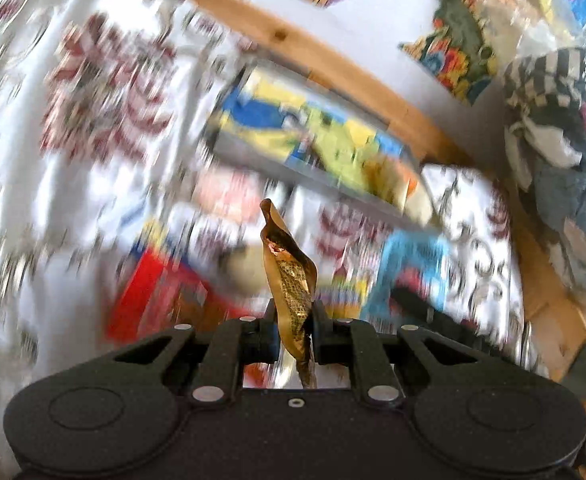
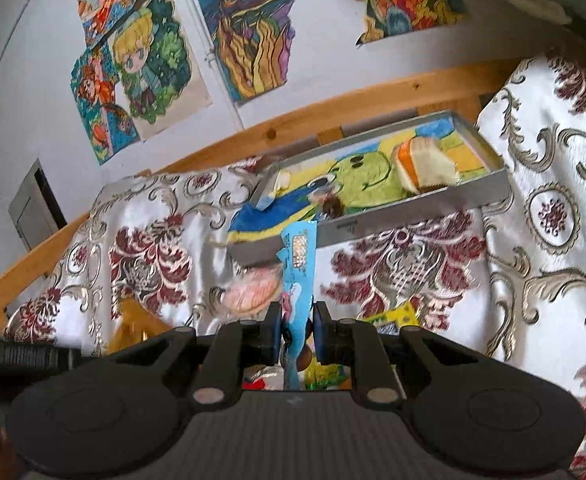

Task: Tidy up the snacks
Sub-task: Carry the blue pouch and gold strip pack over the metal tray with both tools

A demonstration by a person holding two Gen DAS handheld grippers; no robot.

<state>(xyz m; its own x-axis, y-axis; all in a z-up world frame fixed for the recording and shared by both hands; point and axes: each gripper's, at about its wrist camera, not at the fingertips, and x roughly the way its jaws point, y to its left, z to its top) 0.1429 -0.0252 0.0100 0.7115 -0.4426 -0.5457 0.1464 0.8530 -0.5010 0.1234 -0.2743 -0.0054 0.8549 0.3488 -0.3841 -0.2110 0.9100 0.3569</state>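
Note:
My left gripper (image 1: pixel 293 320) is shut on a gold snack packet (image 1: pixel 289 276) that stands up between its fingers, above a blurred spread of snack packs. My right gripper (image 2: pixel 297 322) is shut on a light blue snack packet (image 2: pixel 299 264), held upright. Beyond both lies a grey metal tray (image 2: pixel 413 210) with a colourful cartoon lining; an orange-and-white wrapped snack (image 2: pixel 421 164) and a small dark-tipped snack (image 2: pixel 329 202) lie in it. The same tray (image 1: pixel 273 168) shows blurred in the left wrist view. A pink round snack pack (image 2: pixel 249 292) lies just left of the blue packet.
A white cloth with dark red floral pattern (image 2: pixel 413 268) covers the surface. Red (image 1: pixel 153 304) and blue (image 1: pixel 413 268) snack packs lie on it, and a yellow pack (image 2: pixel 393 316) sits near my right fingers. A wooden rail (image 2: pixel 333 108) and a wall with drawings (image 2: pixel 249 28) stand behind.

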